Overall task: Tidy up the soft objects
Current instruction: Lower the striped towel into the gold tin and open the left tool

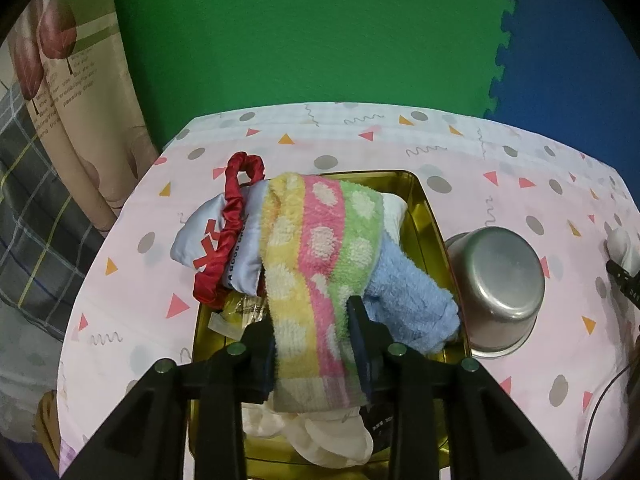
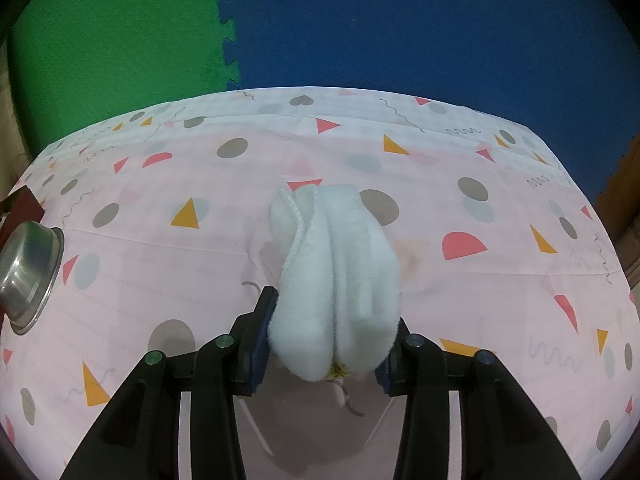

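The left gripper (image 1: 316, 344), jaws partly open, straddles the striped towel (image 1: 316, 256) draped over the full gold tin (image 1: 432, 220), apparently releasing it there. The right gripper (image 2: 328, 332) squeezes a white cloth (image 2: 340, 276) (above the table), likely next.

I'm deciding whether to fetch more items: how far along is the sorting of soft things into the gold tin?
Done: a white pouch with a red scrunchie already lies on the gold tin. In hand: the striped towel sits between the left gripper's fingers over the tin; the right gripper grips a white cloth above the tablecloth. Left: that cloth.
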The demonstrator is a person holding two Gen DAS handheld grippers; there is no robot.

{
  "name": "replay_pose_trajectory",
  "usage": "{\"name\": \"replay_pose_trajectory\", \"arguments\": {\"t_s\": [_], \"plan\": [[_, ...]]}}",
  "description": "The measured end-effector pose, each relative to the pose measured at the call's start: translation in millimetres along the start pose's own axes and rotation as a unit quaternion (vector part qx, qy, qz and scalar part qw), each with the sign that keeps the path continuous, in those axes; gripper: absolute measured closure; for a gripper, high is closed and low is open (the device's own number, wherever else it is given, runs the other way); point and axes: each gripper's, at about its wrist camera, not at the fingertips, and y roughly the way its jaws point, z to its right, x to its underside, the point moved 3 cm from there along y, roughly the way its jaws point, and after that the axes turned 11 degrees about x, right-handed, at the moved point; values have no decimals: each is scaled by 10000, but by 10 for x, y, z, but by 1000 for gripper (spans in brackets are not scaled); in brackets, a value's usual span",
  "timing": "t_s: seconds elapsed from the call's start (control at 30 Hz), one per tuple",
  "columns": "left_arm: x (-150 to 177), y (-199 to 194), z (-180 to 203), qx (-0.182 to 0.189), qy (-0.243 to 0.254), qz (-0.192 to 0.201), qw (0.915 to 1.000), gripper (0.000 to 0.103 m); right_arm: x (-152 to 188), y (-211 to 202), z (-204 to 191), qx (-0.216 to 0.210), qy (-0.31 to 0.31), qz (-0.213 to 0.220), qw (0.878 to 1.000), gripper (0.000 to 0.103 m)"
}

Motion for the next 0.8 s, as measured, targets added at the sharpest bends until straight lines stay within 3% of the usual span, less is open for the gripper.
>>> {"name": "replay_pose_trajectory", "arguments": {"t_s": [0.3,0.5,0.8], "plan": [[-6,-45,-1,28,120,9,9999,67,-5,4,7,14,-6,-5,10000,61],[-26,-169,2,0,172,141,9998,57,-3,7,14,13,-7,-4,10000,61],[-15,-340,-38,90,130,260,9995,54,-7,18,11,24,-15,-5,10000,60]]}}
